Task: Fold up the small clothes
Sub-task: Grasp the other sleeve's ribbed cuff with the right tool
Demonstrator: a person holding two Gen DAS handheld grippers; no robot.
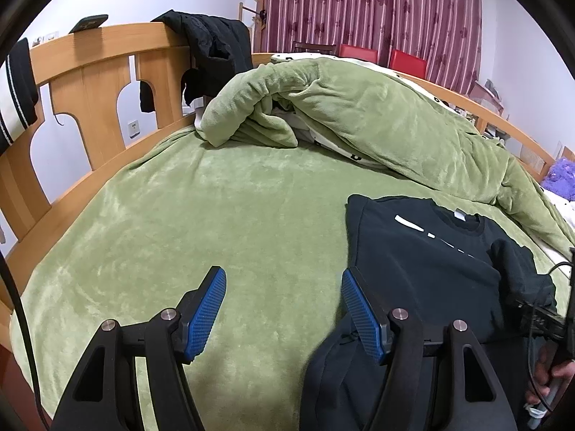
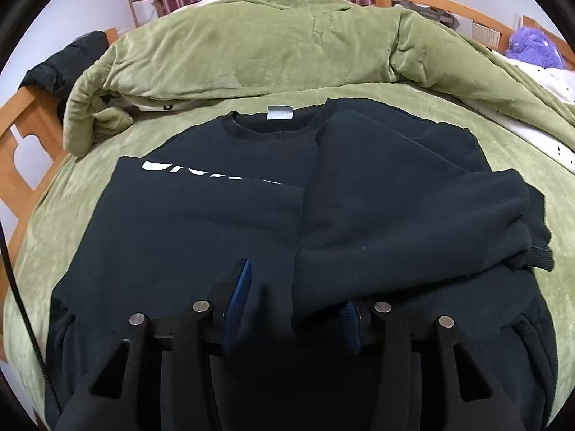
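1. We can read no full word anywhere. The black sweatshirt (image 2: pixel 222 222) carries white print (image 2: pixel 201 174) across its chest, but a fold of the same cloth covers the lower half of the letters (only their tops show), so we cannot make out what it says.
2. The white neck tag (image 2: pixel 280 111) inside the collar looks blank to us; any writing on it is too small to tell.
3. In the left wrist view the same white print (image 1: pixel 424 231) shows as slanted, broken strokes, unreadable.
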